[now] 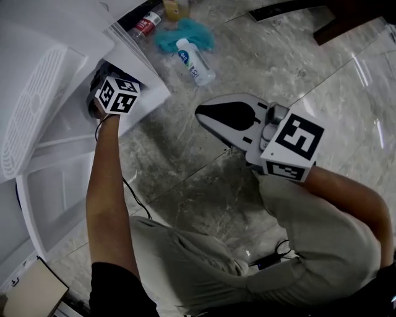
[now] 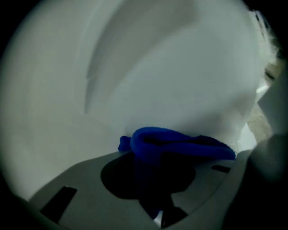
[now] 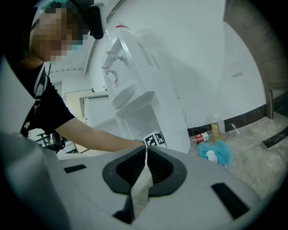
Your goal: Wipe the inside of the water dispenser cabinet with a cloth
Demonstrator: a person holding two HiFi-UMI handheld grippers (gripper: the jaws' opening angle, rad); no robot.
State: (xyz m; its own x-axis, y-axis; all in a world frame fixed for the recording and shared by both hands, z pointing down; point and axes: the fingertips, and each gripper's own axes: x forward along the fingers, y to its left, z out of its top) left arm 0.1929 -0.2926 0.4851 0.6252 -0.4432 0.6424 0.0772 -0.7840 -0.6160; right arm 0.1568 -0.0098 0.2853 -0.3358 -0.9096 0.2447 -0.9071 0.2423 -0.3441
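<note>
A dark blue cloth (image 2: 180,144) is bunched between the jaws of my left gripper (image 2: 155,168), which is shut on it. The cloth lies against the white inner wall (image 2: 148,72) of the cabinet. In the head view only that gripper's marker cube (image 1: 116,96) shows, at the cabinet opening of the white water dispenser (image 1: 43,111); its jaws are hidden inside. My right gripper (image 1: 209,115) hangs over the marble floor, shut with nothing in it. From the right gripper (image 3: 145,150) view the dispenser (image 3: 135,85) stands upright with its lower cabinet (image 3: 130,123) open.
A teal cloth (image 1: 185,32) and a clear bottle (image 1: 195,62) lie on the floor beside the dispenser, with a red-labelled bottle (image 1: 146,25) and a yellow one (image 1: 176,8) behind. The open cabinet door (image 1: 143,77) stands right of my left arm. A cardboard box (image 1: 34,291) sits lower left.
</note>
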